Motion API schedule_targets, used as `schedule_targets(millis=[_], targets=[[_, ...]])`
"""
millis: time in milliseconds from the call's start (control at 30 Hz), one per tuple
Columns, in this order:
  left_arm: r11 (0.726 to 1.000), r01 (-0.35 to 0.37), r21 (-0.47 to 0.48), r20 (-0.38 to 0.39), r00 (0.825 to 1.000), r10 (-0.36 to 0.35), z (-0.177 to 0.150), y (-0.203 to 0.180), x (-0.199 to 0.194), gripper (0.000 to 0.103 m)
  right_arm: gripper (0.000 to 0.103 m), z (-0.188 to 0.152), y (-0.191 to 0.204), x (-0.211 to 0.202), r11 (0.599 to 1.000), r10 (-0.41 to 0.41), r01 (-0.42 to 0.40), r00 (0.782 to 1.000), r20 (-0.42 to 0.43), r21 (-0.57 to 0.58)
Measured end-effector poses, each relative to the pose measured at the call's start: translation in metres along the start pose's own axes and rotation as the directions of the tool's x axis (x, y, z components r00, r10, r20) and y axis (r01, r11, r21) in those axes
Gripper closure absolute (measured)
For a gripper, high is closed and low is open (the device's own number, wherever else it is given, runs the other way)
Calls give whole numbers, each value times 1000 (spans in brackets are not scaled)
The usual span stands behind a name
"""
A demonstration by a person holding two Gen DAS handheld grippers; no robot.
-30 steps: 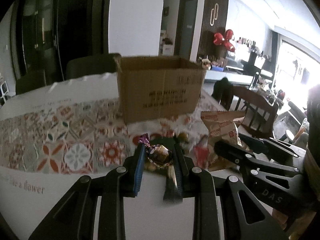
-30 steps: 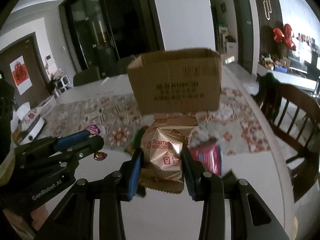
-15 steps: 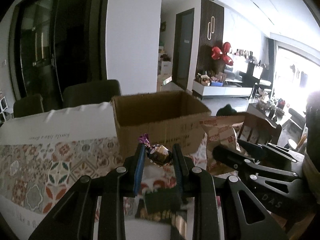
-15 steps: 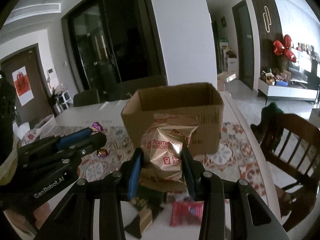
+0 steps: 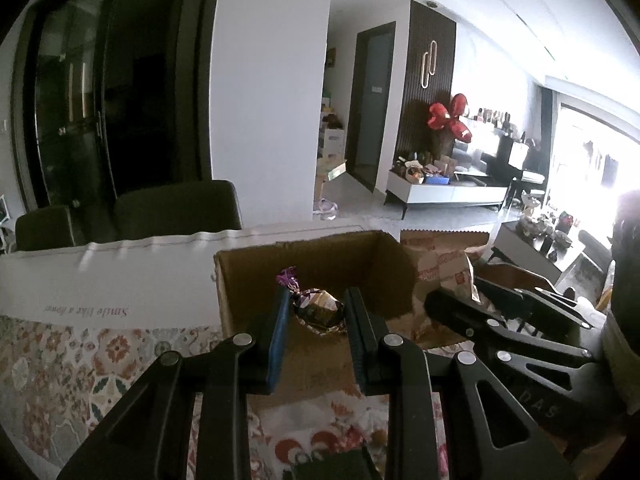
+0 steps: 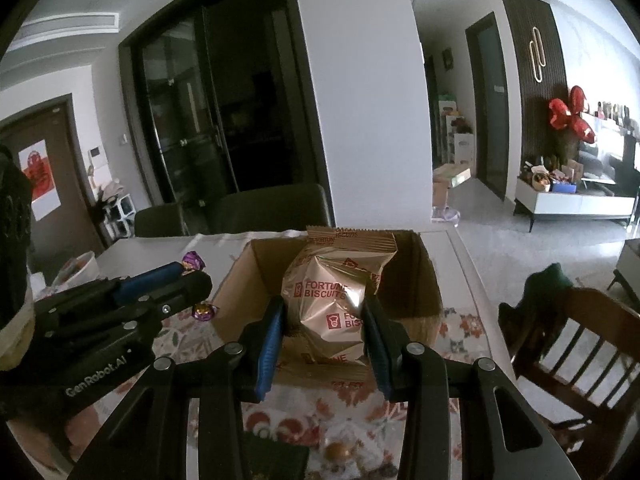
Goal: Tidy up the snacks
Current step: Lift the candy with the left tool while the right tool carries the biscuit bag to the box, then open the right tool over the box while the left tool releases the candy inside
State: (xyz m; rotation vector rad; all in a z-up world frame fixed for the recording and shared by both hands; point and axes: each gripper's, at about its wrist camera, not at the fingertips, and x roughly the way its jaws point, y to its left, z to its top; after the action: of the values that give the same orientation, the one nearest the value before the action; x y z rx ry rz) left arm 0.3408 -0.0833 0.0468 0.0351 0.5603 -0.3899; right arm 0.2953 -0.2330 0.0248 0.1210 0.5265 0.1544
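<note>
Midair, the left claw (image 5: 316, 314) pinches a wrapped candy (image 5: 319, 311) and the right claw (image 6: 323, 320) a biscuit packet (image 6: 334, 300) above the cardboard box (image 6: 430, 280) at 12 o'clock; releasing short risks spills onto the counter (image 6: 468, 332).

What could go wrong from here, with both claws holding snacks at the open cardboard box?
1. The left claw pinches the small foil-wrapped candy with a purple twist near the open brown cardboard box's front wall; released now, it might drop outside.
2. The gold Fortune Biscuits packet in the right claw looks tall, so it could catch the rim.
3. The claws sit close together and may collide.
</note>
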Motion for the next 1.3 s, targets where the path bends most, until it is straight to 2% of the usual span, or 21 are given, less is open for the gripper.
schedule_targets(millis=[333, 400, 433, 467, 500, 567, 767, 900, 1033, 1300], targets=[[999, -32, -2, -95, 995, 32, 24, 12, 63, 74, 63, 24, -17, 48, 1000, -12, 13, 997, -70, 22], [999, -50, -4, -118, 992, 50, 26, 15, 74, 61, 62, 27, -22, 60, 999, -15, 17, 996, -92, 29], [998, -62, -7, -125, 990, 60, 26, 17, 77, 45, 62, 28, -23, 63, 999, -21, 24, 995, -97, 28], [998, -68, -11, -123, 990, 66, 26, 19, 77, 34, 60, 29, -25, 68, 999, -31, 34, 994, -105, 26], [997, -81, -12, -120, 990, 79, 26, 20, 76, 33, 48, 30, -26, 70, 999, -36, 40, 993, -111, 27], [995, -101, -7, -103, 990, 100, 23, 20, 67, 32, 36, 29, -29, 71, 997, -69, 74, 990, -122, 35], [985, -162, 50, -14, 987, 163, 1, 9, 20, 16, 36, 20, -26, 40, 993, -114, 115, 991, -72, 14], [976, -196, 94, 54, 980, 192, -16, -6, -18, 15, 33, 8, -18, 8, 992, -121, 120, 992, -30, -30], [973, -219, 78, 101, 972, 211, -36, -15, -52, 15, 29, -4, -14, -25, 990, -137, 138, 990, 13, -32], [972, -224, 77, 114, 970, 214, -82, -34, -93, 15, 29, -36, -11, -81, 984, -169, 171, 985, 37, -50]])
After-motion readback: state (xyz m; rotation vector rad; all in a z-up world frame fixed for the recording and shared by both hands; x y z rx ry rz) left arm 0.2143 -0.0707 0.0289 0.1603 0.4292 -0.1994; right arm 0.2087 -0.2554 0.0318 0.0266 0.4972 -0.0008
